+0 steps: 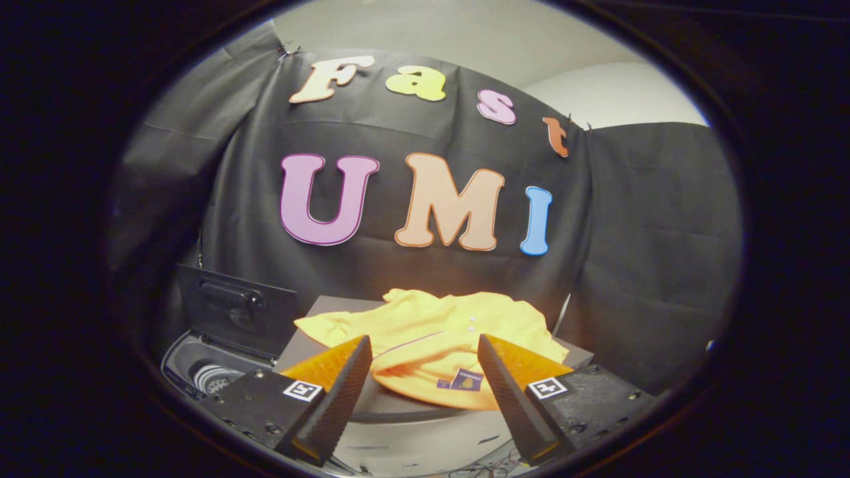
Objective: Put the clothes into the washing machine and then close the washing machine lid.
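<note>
black cloth walls close in the booth around a grey surface (312,345). to its left sits the washing machine (199,375), its lid (232,312) standing upright and the drum open. the yellow shirt (438,332) lies crumpled on the surface, just ahead of the gripper (422,392), whose fingers are spread wide and hold nothing. a shallow pinch could catch one layer, so a trailing sleeve drapes over the drum rim and blocks the lid from closing.

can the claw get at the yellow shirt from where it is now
Probably yes. The claw is open, and the shirt lies crumpled on the grey surface just ahead of and between its fingers, with nothing in front of it. The washer sits off to the left, lid up.
</note>
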### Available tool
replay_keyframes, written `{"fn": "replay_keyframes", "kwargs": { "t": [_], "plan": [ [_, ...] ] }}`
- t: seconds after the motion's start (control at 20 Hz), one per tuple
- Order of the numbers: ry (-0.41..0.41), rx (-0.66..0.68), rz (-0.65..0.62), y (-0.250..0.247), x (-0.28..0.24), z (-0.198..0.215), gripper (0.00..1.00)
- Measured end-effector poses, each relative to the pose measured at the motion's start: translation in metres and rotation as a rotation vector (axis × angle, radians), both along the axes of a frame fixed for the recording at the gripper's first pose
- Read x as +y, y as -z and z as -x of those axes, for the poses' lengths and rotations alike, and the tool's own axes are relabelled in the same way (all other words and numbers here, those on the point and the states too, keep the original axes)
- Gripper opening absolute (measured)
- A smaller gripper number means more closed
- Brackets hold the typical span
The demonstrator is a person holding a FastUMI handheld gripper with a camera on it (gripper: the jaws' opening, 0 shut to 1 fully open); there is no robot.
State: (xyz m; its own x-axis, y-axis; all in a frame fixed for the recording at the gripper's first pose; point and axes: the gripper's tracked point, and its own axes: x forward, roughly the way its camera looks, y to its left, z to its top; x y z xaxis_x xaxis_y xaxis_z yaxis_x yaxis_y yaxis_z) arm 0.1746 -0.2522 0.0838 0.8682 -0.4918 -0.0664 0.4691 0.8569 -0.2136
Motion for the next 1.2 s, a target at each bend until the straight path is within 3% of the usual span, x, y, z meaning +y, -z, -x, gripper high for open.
{"fn": "replay_keyframes", "kwargs": {
  "t": [0.3,0.85,0.95,1.1,1.2],
  "plan": [
    [0.061,0.066,-0.152,0.011,-0.046,-0.032,0.97],
    [0.148,0.279,-0.187,0.056,-0.096,-0.052,0.94],
    [0.127,0.303,-0.253,0.067,-0.093,-0.055,0.9],
    [0.112,0.309,-0.229,0.068,-0.094,-0.059,0.62],
    [0.147,0.311,-0.182,0.066,-0.095,-0.06,0.43]
  ]
}}
